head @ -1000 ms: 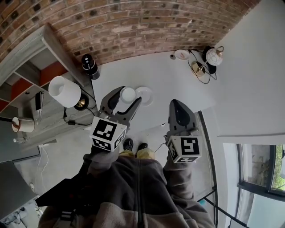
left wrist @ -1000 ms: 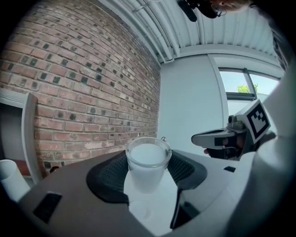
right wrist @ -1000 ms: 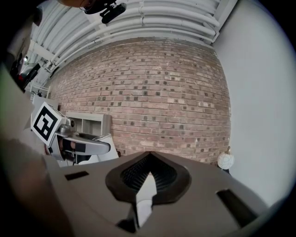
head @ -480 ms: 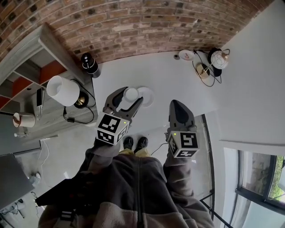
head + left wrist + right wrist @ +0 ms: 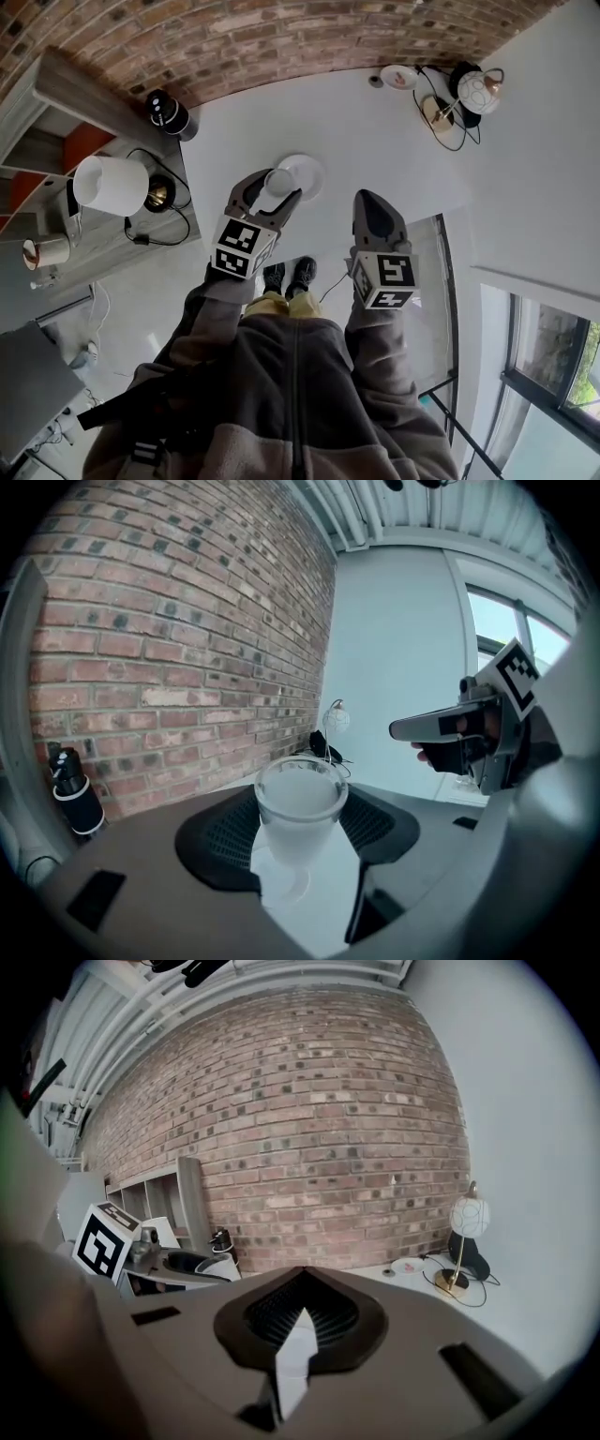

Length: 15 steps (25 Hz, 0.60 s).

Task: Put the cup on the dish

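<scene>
My left gripper (image 5: 273,190) is clenched around the frosted cup (image 5: 300,803), which in the head view overlaps the nine o'clock edge of the white dish (image 5: 307,172). My right gripper (image 5: 369,201) hangs at four o'clock from the cup, jaws pressed together on nothing.

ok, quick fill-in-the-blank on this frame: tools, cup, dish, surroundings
1. The cup is gripped between the jaws of the ____ tool.
2. The right tool is ____, with nothing in it.
3. The dish lies on the white table, which ends at a wall of ____.
Missing words: left; shut; brick.
</scene>
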Available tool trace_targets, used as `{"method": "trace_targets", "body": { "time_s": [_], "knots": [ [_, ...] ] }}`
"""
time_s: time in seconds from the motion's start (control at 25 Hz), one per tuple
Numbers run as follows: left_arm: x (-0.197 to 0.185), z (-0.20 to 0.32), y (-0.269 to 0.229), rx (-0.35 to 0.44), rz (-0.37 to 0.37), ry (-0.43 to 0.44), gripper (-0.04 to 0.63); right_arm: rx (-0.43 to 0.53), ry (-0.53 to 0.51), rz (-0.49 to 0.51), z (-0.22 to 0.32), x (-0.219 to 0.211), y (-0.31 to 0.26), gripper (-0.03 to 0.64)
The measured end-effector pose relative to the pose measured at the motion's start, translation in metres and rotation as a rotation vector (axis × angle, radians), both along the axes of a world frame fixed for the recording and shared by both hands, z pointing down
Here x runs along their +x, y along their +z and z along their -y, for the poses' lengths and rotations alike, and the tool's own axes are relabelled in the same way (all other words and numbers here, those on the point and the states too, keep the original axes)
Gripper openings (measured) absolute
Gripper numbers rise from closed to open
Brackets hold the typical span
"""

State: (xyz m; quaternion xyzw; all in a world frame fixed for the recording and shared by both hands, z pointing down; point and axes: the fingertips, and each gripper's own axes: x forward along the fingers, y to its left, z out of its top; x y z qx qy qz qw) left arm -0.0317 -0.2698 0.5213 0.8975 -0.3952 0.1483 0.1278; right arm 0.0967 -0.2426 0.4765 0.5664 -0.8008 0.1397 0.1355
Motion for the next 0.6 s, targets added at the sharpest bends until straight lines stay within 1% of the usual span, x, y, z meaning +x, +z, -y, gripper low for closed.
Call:
{"method": "trace_targets", "body": {
  "time_s": [0.2,0.44,0.6],
  "knots": [
    [0.015,0.01,0.037,-0.039,0.02,0.035,0.268,-0.059,0.003,0.008,0.015,0.006,0.031,0.0],
    [0.025,0.024,0.082,-0.082,0.035,0.051,0.268,-0.116,-0.003,0.004,0.031,0.008,0.06,0.0],
    [0.029,0.029,0.113,-0.108,0.059,0.054,0.268,-0.149,-0.012,-0.001,0.034,0.006,0.081,0.0]
  ]
}}
